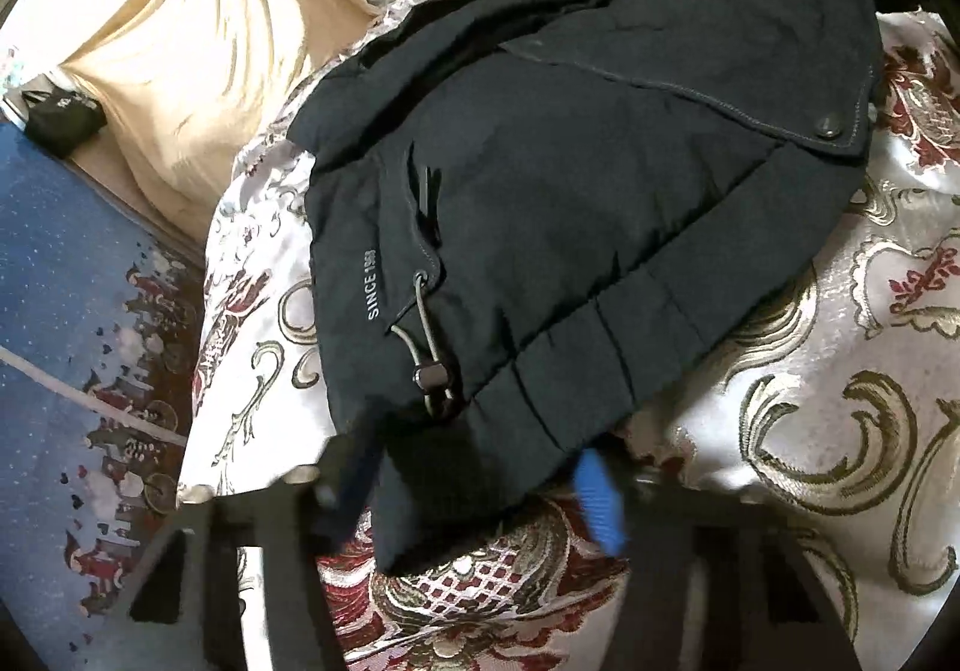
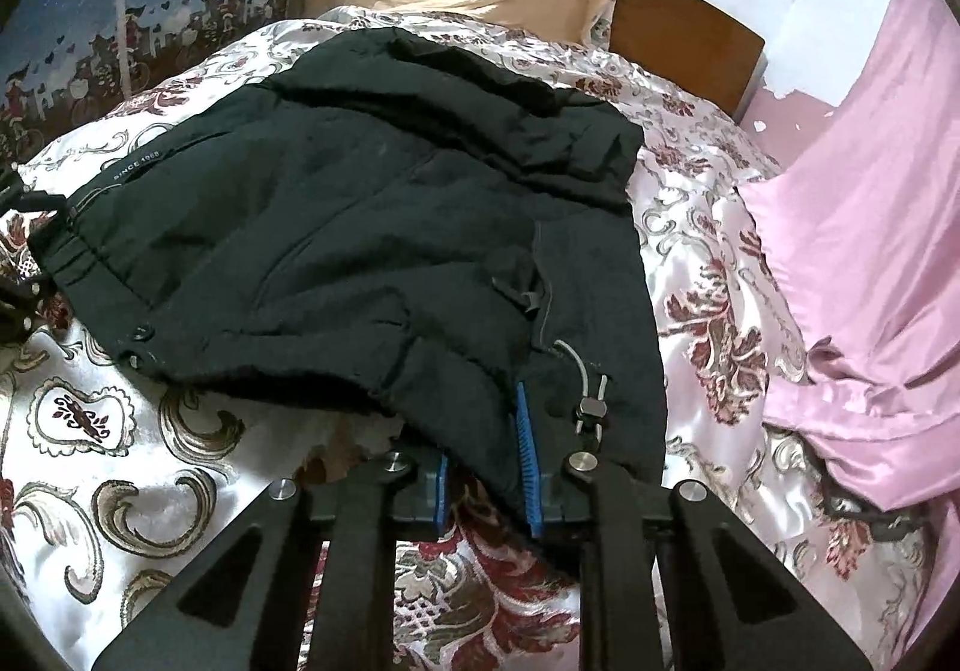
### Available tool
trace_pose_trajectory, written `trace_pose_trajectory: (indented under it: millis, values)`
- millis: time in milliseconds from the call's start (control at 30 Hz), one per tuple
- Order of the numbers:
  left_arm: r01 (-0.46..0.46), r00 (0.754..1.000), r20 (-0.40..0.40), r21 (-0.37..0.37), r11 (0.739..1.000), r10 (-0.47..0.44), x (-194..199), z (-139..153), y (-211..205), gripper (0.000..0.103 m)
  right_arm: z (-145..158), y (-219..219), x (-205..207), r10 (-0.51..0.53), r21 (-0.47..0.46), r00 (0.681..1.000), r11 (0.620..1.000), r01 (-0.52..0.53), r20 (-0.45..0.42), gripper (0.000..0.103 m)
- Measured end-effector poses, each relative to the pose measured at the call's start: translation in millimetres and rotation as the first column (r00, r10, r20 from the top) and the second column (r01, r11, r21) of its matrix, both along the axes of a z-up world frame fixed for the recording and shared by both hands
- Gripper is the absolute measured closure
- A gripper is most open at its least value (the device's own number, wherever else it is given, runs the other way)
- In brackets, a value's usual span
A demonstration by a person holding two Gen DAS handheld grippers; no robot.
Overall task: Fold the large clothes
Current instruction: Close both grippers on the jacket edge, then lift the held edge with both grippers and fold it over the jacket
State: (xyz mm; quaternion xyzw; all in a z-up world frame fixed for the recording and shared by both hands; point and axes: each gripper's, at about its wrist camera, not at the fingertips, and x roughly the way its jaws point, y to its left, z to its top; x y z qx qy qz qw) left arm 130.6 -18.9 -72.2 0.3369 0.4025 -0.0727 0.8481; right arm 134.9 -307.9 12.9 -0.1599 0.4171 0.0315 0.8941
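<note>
Your black jacket point(image 1: 570, 179) lies part-folded on the patterned bedspread point(image 1: 840, 431), hem toward you, body running away toward the beige cloth point(image 1: 198, 47) at the head of the bed. Your left hand-held gripper point(image 1: 474, 482) sits at the near hem corner with its jaws partly closed around the fabric; the frame is blurred there, so you cannot tell whether the pads really bite. Your right hand-held gripper point(image 2: 489, 467) is nearly together, clamped on the hem edge just beside the drawcord toggle point(image 2: 591, 407). Both hands hold the same near edge, one at each end, so the jacket's long axis runs side to side between them. The next fold likely carries this hem away from you over the body. Pink sheet point(image 2: 870, 251) lies off to your right, clear.
</note>
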Motion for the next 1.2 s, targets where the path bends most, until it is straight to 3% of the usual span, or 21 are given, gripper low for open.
trace_pose_trajectory:
  millis: [33, 167, 333, 433, 667, 867, 1067, 1200]
  values:
    - [0.007, 1.000, 0.007, -0.002, 1.000, -0.007, -1.8, 1.4, -0.9, 0.070, -0.2, 0.5, -1.0, -0.004, 0.002, 1.000, 1.000, 0.004, 0.001, 0.088]
    - [0.018, 0.998, 0.057, -0.026, 0.999, -0.016, -8.7, 10.9, -1.3, 0.086, -1.6, -1.3, -7.9, -0.025, 0.025, 1.000, 0.999, 0.024, 0.018, 0.091]
    - [0.019, 0.997, 0.080, -0.141, 0.990, -0.007, -8.8, 31.9, 13.2, 0.094, -3.3, -3.4, -16.1, -0.042, 0.056, 0.999, 0.998, 0.041, 0.020, 0.093]
    - [0.032, 0.996, 0.091, -0.169, 0.985, -0.017, -15.4, 39.9, 18.0, 0.098, -2.2, -5.0, -24.8, -0.047, 0.078, 0.998, 0.996, 0.044, 0.033, 0.094]
    - [0.059, 0.994, 0.107, -0.219, 0.974, -0.037, -51.6, 56.4, 25.2, 0.098, 7.2, -10.3, -59.9, -0.053, 0.135, 0.997, 0.990, 0.044, 0.064, 0.095]
    - [0.074, 0.988, 0.150, -0.288, 0.955, -0.032, -73.1, 92.5, 34.9, 0.098, 35.5, -12.8, -91.7, -0.054, 0.162, 0.990, 0.986, 0.033, 0.127, 0.095]
    - [0.049, 0.989, 0.147, -0.367, 0.929, 0.006, -50.4, 119.6, 42.4, 0.098, 63.6, -15.4, -85.0, -0.067, 0.215, 0.983, 0.976, 0.029, 0.172, 0.095]
    - [0.043, 0.983, 0.180, -0.378, 0.925, 0.028, -21.7, 134.6, 38.8, 0.098, 79.6, -13.2, -57.4, -0.071, 0.212, 0.975, 0.977, 0.025, 0.212, 0.096]
